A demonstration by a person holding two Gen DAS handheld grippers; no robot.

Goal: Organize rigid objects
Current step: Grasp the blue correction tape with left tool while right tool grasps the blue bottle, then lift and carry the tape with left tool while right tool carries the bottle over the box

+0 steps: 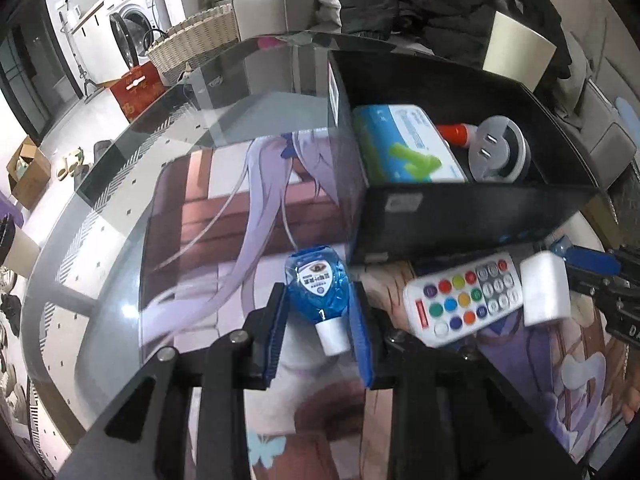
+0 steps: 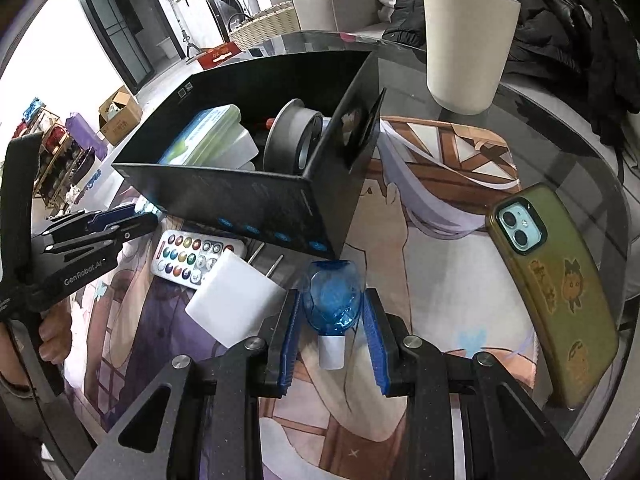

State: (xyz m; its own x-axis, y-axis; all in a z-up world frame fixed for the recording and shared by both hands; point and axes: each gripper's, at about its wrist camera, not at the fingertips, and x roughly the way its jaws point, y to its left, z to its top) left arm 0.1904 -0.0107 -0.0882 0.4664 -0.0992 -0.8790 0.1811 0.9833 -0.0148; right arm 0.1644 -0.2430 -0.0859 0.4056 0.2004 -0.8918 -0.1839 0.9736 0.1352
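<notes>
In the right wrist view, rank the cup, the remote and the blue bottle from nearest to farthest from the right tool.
1. Blue bottle, between the fingers of the right tool.
2. Remote, ahead to the left.
3. Cup, far back right.

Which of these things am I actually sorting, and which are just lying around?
Job: black box, labelled blue bottle in left gripper, second blue bottle in right gripper, remote, white block.
Lying about: phone, beige cup, wicker basket.

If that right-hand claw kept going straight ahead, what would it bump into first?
The right gripper clamps a small blue plastic bottle; beyond that, probably the near corner of the open black cardboard box, though depth is unclear.
</notes>
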